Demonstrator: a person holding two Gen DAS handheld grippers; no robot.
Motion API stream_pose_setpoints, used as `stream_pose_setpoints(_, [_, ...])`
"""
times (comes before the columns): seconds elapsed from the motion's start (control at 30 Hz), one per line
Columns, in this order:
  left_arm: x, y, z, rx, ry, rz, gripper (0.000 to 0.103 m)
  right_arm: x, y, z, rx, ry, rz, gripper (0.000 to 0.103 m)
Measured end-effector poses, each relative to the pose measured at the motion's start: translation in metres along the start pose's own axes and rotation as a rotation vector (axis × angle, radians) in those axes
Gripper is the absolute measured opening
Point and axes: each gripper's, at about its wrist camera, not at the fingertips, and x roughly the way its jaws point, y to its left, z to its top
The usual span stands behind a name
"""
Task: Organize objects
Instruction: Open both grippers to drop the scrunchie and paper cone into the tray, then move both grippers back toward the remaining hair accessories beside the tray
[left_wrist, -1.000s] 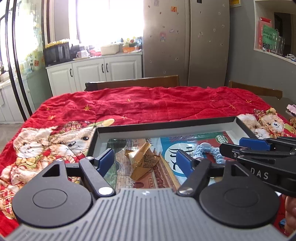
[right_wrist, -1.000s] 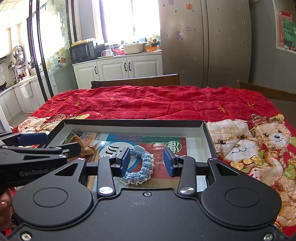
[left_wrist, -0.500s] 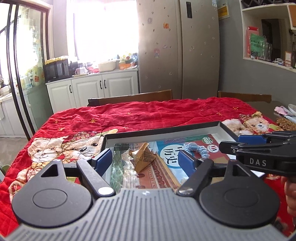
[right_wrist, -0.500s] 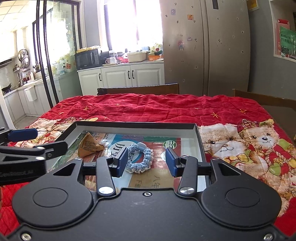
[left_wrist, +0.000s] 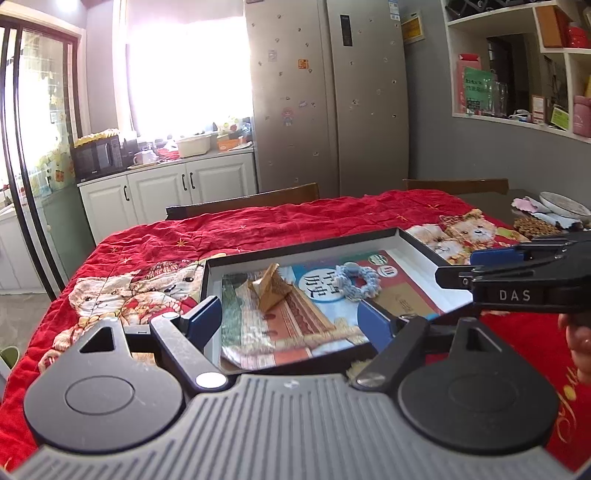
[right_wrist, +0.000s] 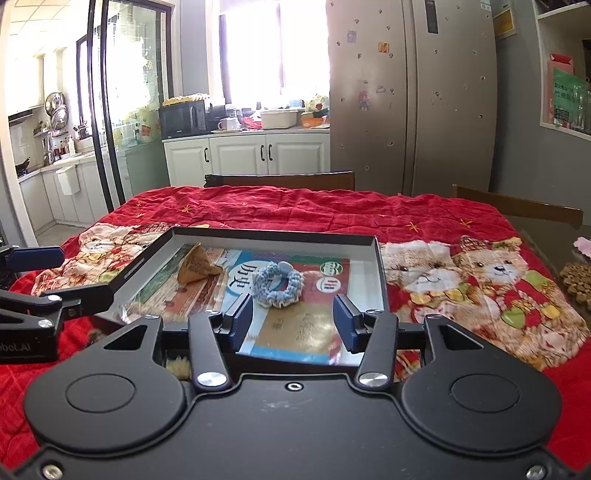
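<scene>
The blue crocheted yarn ring (right_wrist: 279, 283) is lying flat inside the shallow black-rimmed tray (right_wrist: 273, 233) on the red quilt-covered worktop (right_wrist: 332, 210), straight ahead of and beyond the right gripper (right_wrist: 293, 320), whose jaws are opening with nothing between them. The folded tan paper pyramid (left_wrist: 271, 288) is sitting to the ring's left, ahead of the left gripper (left_wrist: 293, 320), whose jaws are standing wide and empty. Both grippers are pointing gently downward over the tray's near edge; the right one looks better placed for the ring
</scene>
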Motion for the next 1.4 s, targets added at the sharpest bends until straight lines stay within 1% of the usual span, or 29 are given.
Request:
stream_pose_setpoints(0.33, [-0.039, -0.013, -0.021, 0.053, -0.009, -0.048, 0.088, -0.040, -0.012, -0.026, 0.002, -0.001, -0.009, 0.048])
stream_pose_setpoints(0.53, [-0.047, -0.024, -0.029, 0.074, -0.002, -0.077, 0.088, -0.056, -0.015, -0.042, -0.006, 0.021, -0.013, 0.048])
stream_pose_setpoints(0.8, [-0.049, -0.034, -0.041, 0.090, 0.013, -0.113, 0.089, -0.070, -0.011, -0.068, -0.053, 0.058, -0.006, 0.049])
stream_pose_setpoints(1.1, [-0.046, -0.043, -0.051, 0.109, 0.026, -0.131, 0.091, -0.085, -0.011, -0.094, -0.032, 0.069, 0.044, 0.049])
stream_pose_setpoints(1.4, [-0.039, -0.046, -0.057, 0.113, 0.051, -0.138, 0.091, -0.086, -0.011, -0.105, -0.017, 0.079, 0.070, 0.049])
